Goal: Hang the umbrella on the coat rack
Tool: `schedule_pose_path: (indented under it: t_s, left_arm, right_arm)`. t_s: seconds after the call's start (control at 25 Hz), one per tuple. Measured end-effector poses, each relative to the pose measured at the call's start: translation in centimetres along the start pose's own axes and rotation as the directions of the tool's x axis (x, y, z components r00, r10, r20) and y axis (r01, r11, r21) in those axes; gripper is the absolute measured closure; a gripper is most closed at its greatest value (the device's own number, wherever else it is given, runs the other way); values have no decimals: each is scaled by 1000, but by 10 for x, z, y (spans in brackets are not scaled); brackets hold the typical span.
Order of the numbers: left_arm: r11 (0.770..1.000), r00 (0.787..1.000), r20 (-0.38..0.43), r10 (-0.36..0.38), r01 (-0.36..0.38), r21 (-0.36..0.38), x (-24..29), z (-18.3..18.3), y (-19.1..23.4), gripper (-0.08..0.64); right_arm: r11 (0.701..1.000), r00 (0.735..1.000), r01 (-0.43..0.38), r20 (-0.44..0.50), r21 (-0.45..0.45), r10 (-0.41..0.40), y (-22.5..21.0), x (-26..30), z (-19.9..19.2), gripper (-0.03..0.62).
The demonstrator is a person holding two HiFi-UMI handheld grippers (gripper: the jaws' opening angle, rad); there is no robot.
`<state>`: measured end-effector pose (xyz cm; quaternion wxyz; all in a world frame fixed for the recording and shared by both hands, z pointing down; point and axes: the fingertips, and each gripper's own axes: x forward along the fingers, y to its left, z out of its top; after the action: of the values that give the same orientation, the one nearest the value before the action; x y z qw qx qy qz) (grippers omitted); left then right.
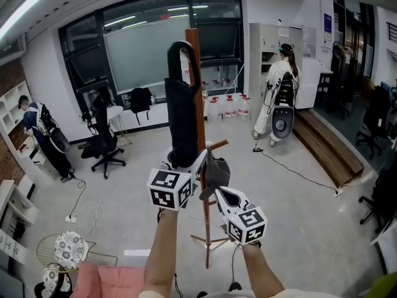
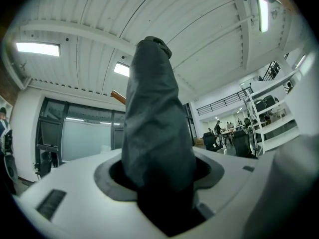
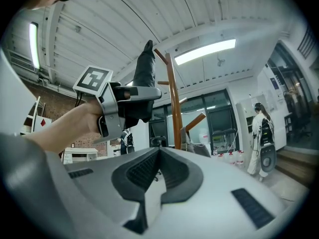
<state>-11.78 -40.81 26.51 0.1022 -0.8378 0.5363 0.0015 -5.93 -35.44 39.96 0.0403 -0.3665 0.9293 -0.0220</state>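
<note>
The coat rack pole (image 1: 201, 117) stands just at 3 o'clock of the upright umbrella (image 1: 182, 110). Its peg (image 1: 218, 145) juts toward 2 o'clock. Bare floor (image 1: 298, 216) opens at 4 o'clock.

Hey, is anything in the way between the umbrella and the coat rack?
Nothing visible. The umbrella, in the left tongs, stands upright right beside the rack's pole. A grey cloth hangs by a lower peg, below the umbrella's handle.
</note>
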Motion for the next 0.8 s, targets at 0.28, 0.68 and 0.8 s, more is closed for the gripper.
schedule_pose_path:
  t_s: [0.28,0.68,0.8]
  left_arm:
    - [1000,1000,-15,14,-14,-4,12,5,11,281]
    - [999,999,-41,10,-12,-34,22,-4,16,281]
    - [999,998,-57,16,-18,-30,22,-9,20,281]
  right_arm:
    - [1000,1000,14,2,-3,-14,-7,-5,1,589]
    - [1000,1000,3,1,13,-3,-6,-6,-1,589]
    - [1000,1000,5,-1,13,-5,-4,-8,-2,588]
